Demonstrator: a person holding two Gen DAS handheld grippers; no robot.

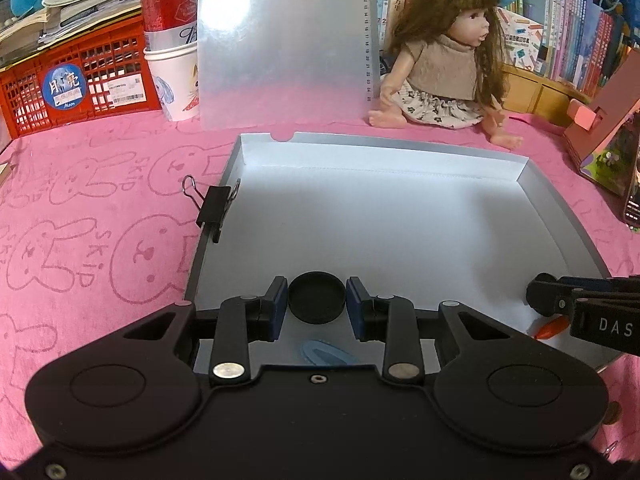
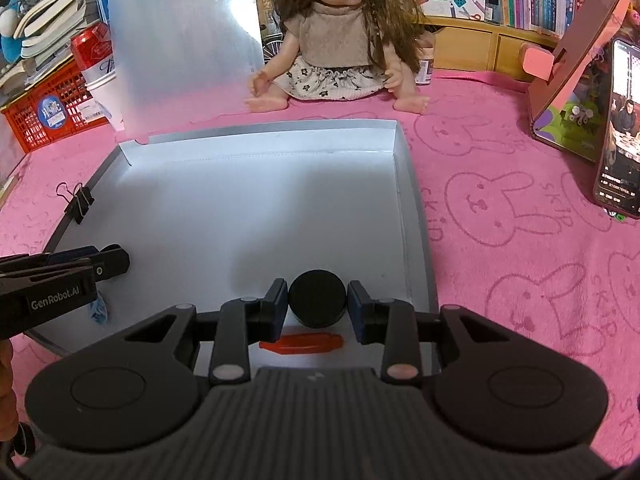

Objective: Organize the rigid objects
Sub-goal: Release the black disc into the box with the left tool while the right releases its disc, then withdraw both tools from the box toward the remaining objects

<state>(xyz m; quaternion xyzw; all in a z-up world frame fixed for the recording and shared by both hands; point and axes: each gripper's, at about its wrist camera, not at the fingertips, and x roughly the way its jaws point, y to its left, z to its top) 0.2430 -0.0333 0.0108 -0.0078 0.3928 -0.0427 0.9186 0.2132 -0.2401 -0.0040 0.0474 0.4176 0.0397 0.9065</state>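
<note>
Pink bunny-print cloth-covered table (image 1: 100,208): carries everything; the work stays inside the tray. Shallow white cardboard tray with grey rim (image 1: 400,216): the receiving place, mostly bare floor, with both tools at its near edge. Left hand-held gripper (image 1: 317,294): angled steeply down over the tray's near left, its blue pads pinching the hollow black round cap (image 1: 317,300) by the rim. Whether that cap already rests on the tray floor cannot be told. Right hand-held gripper (image 2: 318,294): pitched down likewise over the near right, well apart from its partner. Its pads flank the solid-topped black round cap (image 2: 317,298), the near-side pad touching or nearly so, a sliver of gap at the other, so it reads as slightly spread, not clamping. Judged step: setting the two caps down in the tray. Done well, each cap goes flat onto bare floor before the pads part, and the tool lifts straight back along its own line so a pad does not drag the cap. Orange plastic clip (image 2: 302,342): lies on the floor just nearer than the right cap and should be cleared on withdrawal. Blue plastic clip (image 1: 326,354): lies likewise under the left tool. Black metal binder clip (image 1: 214,208): gripped onto the tray's left wall, away from both.
</note>
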